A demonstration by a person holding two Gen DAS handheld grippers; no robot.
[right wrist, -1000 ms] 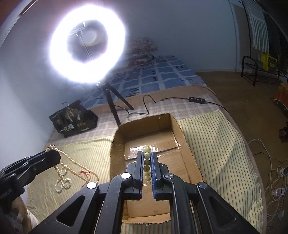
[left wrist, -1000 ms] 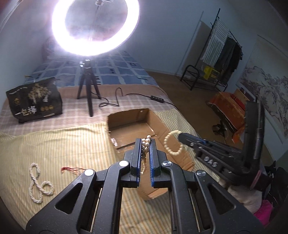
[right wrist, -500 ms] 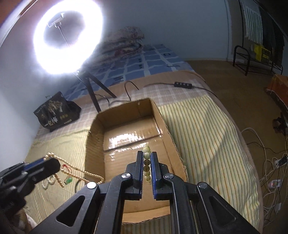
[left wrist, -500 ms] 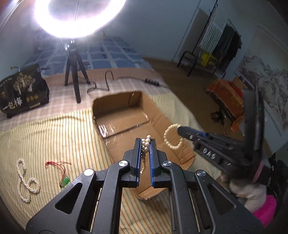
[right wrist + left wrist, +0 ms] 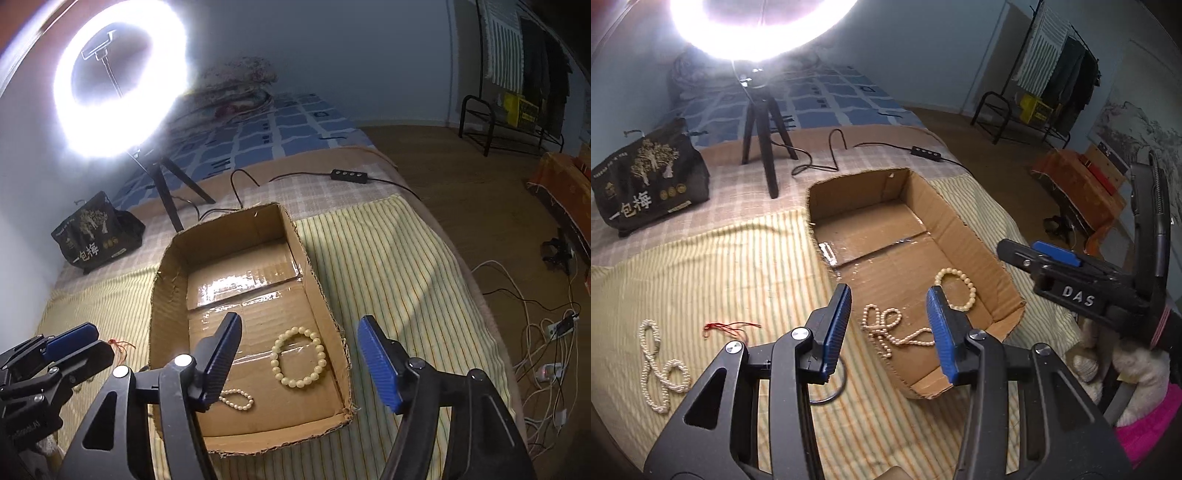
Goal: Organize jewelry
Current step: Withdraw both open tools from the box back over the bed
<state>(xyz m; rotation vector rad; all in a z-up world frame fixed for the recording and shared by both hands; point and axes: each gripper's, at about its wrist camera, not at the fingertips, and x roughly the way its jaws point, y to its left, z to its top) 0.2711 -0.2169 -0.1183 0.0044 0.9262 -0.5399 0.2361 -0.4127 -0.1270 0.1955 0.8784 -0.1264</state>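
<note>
Both tongs, left [image 5: 888,325] and right [image 5: 299,362] marked "DAS", are opening, empty, over the box [image 5: 162,295].

Hidden and cut-off parts

The ring light [image 5: 757,29] is cut by the left view's top edge; the right tool [image 5: 299,354] hides part of the pearl necklace [image 5: 238,398].

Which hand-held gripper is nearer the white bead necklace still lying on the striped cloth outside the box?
Left. The left hand-held gripper hangs over the box's near-left edge, on the necklace's side. The right hand-held gripper is over the box interior, farther away.
</note>
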